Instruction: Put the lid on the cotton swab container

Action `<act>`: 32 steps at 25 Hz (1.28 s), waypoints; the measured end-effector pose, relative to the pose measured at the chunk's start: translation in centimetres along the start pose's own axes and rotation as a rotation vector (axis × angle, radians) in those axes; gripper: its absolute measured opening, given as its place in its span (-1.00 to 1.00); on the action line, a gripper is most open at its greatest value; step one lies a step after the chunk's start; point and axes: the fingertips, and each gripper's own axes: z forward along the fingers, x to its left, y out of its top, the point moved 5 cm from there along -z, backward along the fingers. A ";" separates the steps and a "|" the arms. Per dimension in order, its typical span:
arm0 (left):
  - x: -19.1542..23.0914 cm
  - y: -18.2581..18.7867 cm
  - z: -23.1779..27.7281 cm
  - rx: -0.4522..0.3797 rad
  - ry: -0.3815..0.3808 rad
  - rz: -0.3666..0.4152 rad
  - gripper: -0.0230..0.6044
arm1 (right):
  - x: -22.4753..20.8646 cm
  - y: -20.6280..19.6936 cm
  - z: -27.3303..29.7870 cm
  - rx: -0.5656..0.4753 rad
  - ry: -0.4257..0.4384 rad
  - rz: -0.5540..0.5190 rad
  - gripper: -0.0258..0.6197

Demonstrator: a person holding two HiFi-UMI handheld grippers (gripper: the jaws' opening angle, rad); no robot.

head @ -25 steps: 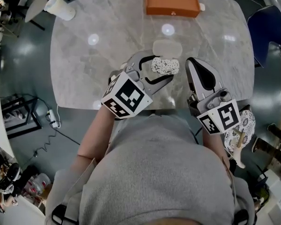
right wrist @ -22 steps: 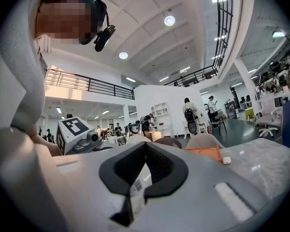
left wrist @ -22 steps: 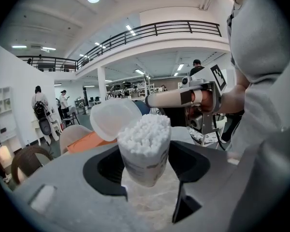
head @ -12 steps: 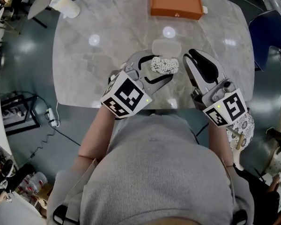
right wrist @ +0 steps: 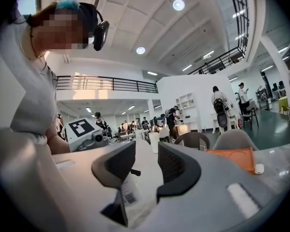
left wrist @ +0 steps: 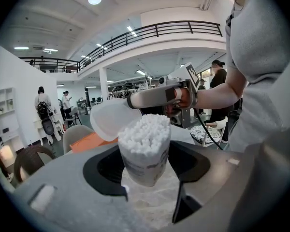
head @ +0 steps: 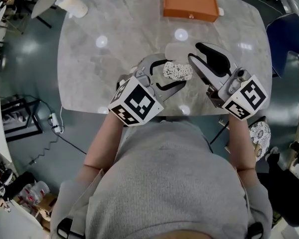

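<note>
Head view, and both forearms reach up from the bottom of the frame over the marble table (head: 114,59). The left gripper (head: 172,72) angles up and to the right, marker cube toward the camera, its jaws clamped on the sides of the cotton swab container (head: 177,71) near the table's front edge. The container is uncapped, white swab heads packed at its mouth. The right gripper (head: 193,51) lies just right of it, pointing up and left across the table, roughly level. Its jaws have just been opening and now stand wide apart, the pads pressing on nothing. In the right gripper view a pale barcode label (right wrist: 128,192) shows low in the gap between them, but whose it is I can't tell. In the left gripper view the lid (left wrist: 111,122) sits tilted just behind and left of the container, right at the tip of the right gripper's jaw and not on the container. An orange tray (head: 191,4) sits at the far edge.
</note>
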 end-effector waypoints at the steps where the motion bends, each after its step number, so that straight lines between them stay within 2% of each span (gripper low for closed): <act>1: 0.0 0.0 0.0 0.000 -0.002 0.001 -0.04 | -0.1 0.1 0.1 0.001 0.008 0.002 -0.50; 11: 0.0 0.0 0.3 0.012 -0.006 0.013 -0.04 | -0.7 -0.2 1.0 0.018 0.077 0.069 -0.51; 16: 0.1 0.0 0.2 0.016 -0.003 0.010 -0.04 | -0.7 0.1 1.3 0.006 0.102 0.083 -0.66; 32: -0.2 -0.1 -0.1 0.022 -0.011 0.014 -0.04 | 0.9 0.7 0.6 -0.011 0.146 0.031 -0.64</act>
